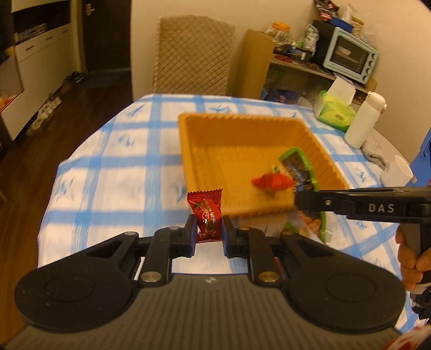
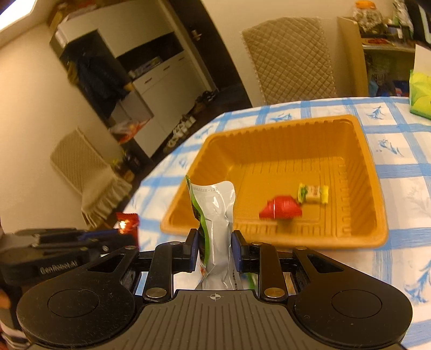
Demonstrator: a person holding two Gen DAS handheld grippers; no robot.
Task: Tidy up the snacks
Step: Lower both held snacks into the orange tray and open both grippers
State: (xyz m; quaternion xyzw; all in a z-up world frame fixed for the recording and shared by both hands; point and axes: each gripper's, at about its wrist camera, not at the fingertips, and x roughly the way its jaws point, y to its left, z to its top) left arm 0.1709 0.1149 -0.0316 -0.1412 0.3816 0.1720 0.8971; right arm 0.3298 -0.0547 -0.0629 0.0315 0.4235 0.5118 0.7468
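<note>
Currently we see a checked tablecloth [image 1: 107,172], a chair [image 1: 194,51] behind; left gripper [image 1: 208,231] clamps a candy [image 1: 206,215], right gripper [image 2: 214,250] clamps a pouch [image 2: 215,220], both near the tray [image 2: 285,150].

the room has pale walls [image 1: 269,16] and a dark wood floor [image 1: 48,129] in warm yellow light. a chair [image 1: 194,53] with a quilted tan cover stands at the far side of the counter [image 1: 107,150], which has a blue and white checked cloth. a white cupboard [image 2: 161,80] stands by a dark doorway. a wooden shelf [image 1: 296,70] holds a small blue oven [image 1: 350,56].
</note>
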